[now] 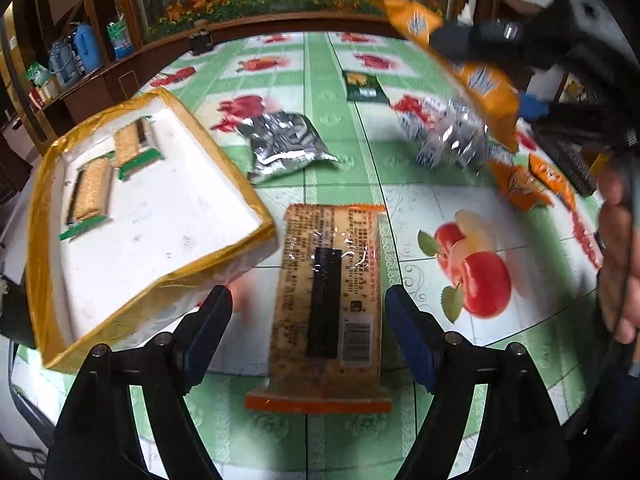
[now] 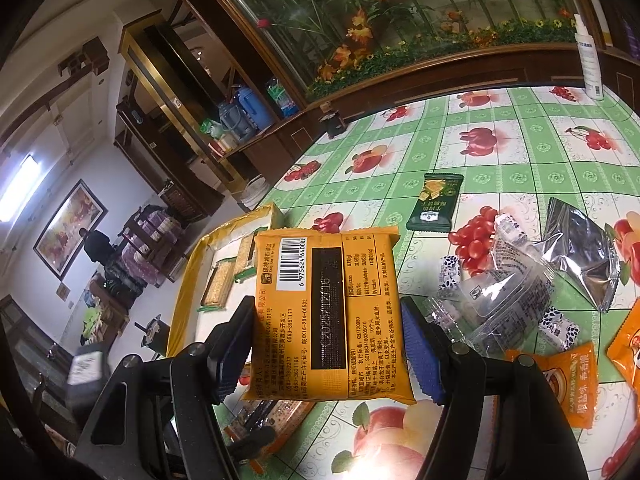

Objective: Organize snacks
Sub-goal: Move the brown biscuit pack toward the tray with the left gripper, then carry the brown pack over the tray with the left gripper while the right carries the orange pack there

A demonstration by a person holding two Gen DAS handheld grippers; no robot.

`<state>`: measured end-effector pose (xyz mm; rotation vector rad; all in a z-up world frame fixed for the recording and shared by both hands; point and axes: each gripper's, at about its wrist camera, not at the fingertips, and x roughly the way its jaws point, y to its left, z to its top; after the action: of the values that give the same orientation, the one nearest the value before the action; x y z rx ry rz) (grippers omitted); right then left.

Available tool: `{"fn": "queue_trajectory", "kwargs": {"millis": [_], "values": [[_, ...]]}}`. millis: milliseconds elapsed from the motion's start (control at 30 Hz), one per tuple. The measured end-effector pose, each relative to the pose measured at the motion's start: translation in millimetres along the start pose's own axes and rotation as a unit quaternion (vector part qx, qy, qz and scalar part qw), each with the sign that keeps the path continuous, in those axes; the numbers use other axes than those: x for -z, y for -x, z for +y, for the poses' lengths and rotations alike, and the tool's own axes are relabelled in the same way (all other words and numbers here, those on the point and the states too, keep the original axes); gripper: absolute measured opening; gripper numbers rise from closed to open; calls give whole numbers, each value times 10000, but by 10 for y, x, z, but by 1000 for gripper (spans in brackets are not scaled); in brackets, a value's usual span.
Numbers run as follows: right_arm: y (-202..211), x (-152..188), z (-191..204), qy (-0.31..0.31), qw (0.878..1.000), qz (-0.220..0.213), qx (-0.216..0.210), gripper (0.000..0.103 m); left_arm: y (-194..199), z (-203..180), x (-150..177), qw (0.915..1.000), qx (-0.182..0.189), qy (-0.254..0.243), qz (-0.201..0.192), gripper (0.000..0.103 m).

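Fruit-print vinyl covers my counter (image 1: 500, 360); right tongs (image 2: 328, 344) clamp a glossy yellow packet (image 2: 326, 312), barcode 6975624640081; left tongs (image 1: 308, 336) gape around a speckled cracker pack (image 1: 324, 300).

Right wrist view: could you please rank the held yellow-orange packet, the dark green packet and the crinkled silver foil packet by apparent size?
1. Yellow-orange packet, enlarged by nearness to the camera.
2. Silver foil packet.
3. Dark green packet.

A lived-in home: dining surface (image 2: 520, 152) under a fruit-print cloth, dark wooden cabinet (image 2: 192, 120) with thermos jugs (image 2: 248, 112), framed painting (image 2: 70, 228), artificial-flower display (image 2: 400, 20).
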<state>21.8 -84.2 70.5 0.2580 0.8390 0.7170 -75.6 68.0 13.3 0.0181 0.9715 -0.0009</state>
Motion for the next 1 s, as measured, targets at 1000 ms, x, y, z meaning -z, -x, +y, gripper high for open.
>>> {"fn": "queue_trajectory", "kwargs": {"millis": [1000], "values": [[-26,22,54,59,10000,52,-51,71,496,-95,-41,9867,-1086,-165,-1196,52]]}}
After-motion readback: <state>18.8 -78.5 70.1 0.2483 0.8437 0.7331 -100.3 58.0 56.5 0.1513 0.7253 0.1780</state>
